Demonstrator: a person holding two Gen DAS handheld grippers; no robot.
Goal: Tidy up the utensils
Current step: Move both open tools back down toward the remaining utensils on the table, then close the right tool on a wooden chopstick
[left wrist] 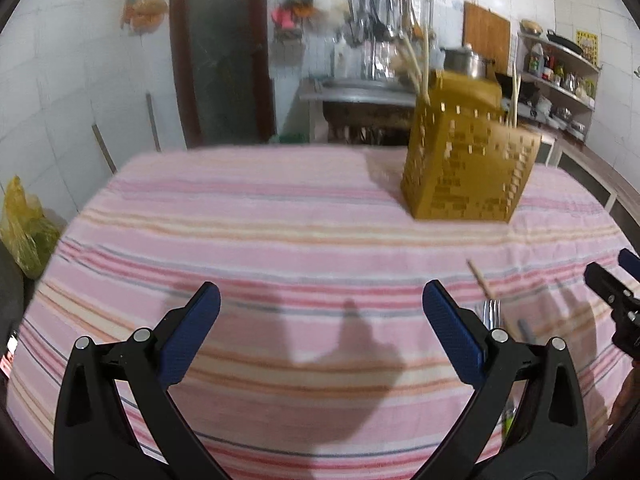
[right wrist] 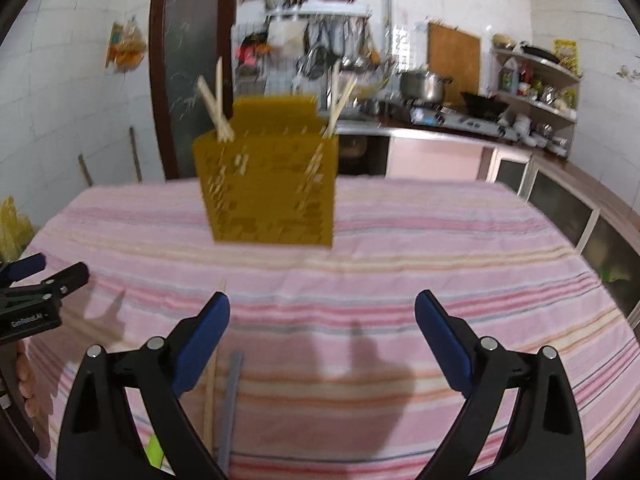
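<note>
A loose chopstick [right wrist: 209, 396] lies lengthwise toward the holder [right wrist: 268, 184], just beside the spread, empty right hand-held gripper [right wrist: 322, 320], nearer than the spread left hand-held gripper [left wrist: 320, 312].

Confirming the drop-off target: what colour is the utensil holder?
Mustard yellow utensil holder, clearest in the right wrist view.

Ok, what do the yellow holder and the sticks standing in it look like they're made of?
The yellow holder looks like moulded plastic: one uniform mustard colour, matte, thin flat walls pierced with rows of small slots. The sticks standing in it look like bamboo or wood chopsticks: pale, unpainted, slim and straight. Motion blur hides any grain, so either is only likely.
</note>
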